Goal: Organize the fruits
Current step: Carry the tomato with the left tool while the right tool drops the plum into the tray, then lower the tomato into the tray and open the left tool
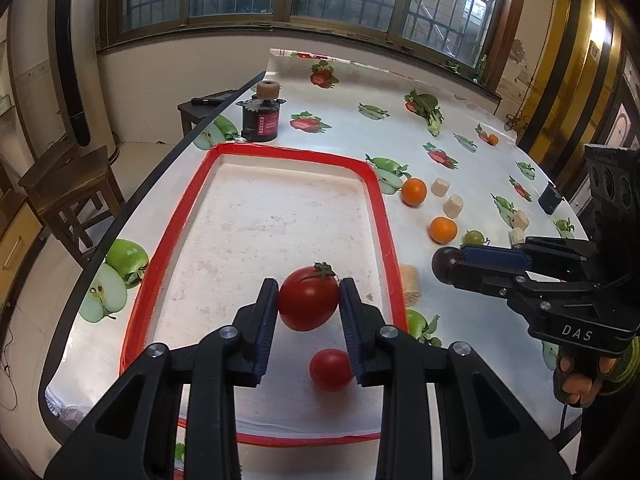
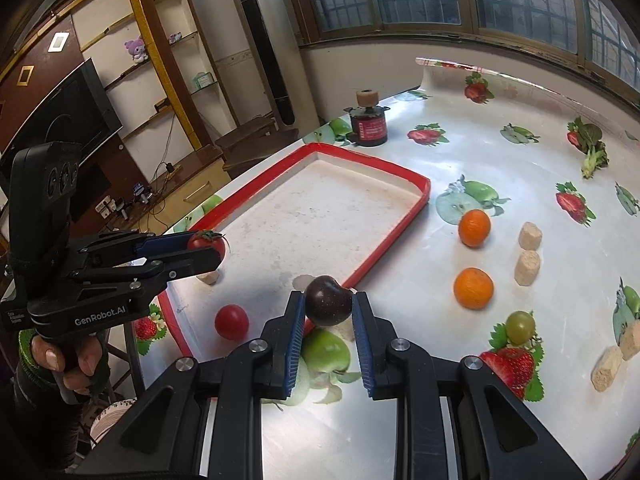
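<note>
Gripping a large red tomato (image 1: 308, 300) in the left gripper (image 1: 309, 294) above the red-rimmed tray (image 1: 380, 200), right gripper (image 2: 329, 306) clamped on a dark plum (image 2: 329, 301), small tomato (image 1: 331, 369) lying in the tray

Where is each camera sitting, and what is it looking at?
Left wrist view: sits on the left tool, looking along it at the big tomato it grips above the red tray; the right tool and a hand show.
Right wrist view: sits on the right tool, looking along it at the dark plum it grips; the left tool and a hand show.
Shared: tray, small tomato, two oranges, each other's tool.
</note>
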`<action>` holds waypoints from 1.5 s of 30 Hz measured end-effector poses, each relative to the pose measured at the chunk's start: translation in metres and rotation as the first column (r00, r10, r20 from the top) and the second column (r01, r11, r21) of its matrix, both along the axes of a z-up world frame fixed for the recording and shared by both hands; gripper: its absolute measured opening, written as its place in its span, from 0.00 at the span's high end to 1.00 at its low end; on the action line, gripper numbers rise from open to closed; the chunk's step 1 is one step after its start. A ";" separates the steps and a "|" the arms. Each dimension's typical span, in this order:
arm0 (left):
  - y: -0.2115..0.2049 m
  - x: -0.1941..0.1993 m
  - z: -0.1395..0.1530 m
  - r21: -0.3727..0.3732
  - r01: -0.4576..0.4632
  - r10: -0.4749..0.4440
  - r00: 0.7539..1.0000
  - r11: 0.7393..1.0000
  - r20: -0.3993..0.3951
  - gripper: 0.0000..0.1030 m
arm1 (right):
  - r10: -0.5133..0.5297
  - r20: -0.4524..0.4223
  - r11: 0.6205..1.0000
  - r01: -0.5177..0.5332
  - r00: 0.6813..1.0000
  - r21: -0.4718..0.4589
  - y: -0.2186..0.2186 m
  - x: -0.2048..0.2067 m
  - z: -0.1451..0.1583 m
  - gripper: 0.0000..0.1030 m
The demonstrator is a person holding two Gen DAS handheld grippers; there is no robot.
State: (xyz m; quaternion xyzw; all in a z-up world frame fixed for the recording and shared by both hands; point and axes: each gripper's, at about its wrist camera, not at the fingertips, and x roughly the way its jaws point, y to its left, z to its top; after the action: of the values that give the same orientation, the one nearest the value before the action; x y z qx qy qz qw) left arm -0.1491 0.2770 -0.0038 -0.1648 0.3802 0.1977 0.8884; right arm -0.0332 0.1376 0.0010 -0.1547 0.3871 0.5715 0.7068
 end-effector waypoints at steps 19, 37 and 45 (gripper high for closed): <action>0.060 0.003 -0.031 -0.047 -0.100 0.096 0.993 0.994 -0.072 0.72 | 0.125 -0.036 0.990 -0.127 0.991 -0.067 0.068 -0.034 -0.031 0.76; 0.064 0.012 -0.054 -0.088 -0.086 0.074 0.988 0.992 -0.133 0.72 | 0.170 -0.056 0.977 -0.175 0.984 -0.120 0.090 -0.044 -0.061 0.73; 0.065 0.008 -0.051 -0.078 -0.121 0.107 0.981 0.990 -0.159 0.70 | 0.178 -0.058 0.978 -0.183 0.982 -0.102 0.085 -0.049 -0.055 0.52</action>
State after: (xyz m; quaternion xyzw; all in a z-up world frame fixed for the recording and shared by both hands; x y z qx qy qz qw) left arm -0.1410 0.3417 -0.0549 -0.2090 0.4462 0.2436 0.8354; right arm -0.0821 0.2227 -0.0537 -0.2126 0.4185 0.6154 0.6331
